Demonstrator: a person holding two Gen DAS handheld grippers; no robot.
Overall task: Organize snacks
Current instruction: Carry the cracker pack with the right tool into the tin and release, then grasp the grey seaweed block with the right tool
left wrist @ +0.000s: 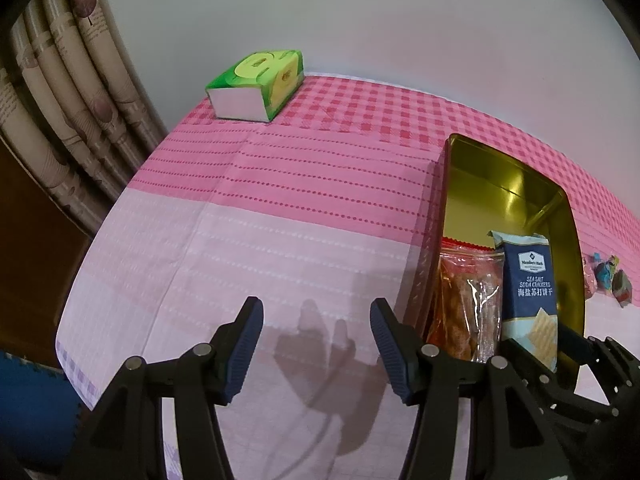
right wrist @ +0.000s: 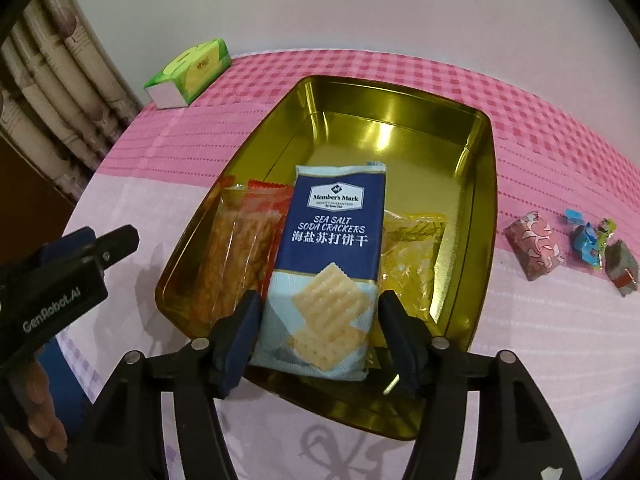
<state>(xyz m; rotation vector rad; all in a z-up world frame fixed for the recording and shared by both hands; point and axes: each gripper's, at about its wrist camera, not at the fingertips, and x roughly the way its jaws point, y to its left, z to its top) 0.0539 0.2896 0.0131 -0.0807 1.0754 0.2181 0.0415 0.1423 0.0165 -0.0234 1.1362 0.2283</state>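
While the gold tin (right wrist: 478,216) on my desk (right wrist: 560,340) already holds three packets, my right gripper (right wrist: 316,340) stands loose around the cracker pack (right wrist: 332,248), my left gripper (left wrist: 316,350) half-open and empty; small candies (right wrist: 534,249) still wait outside.
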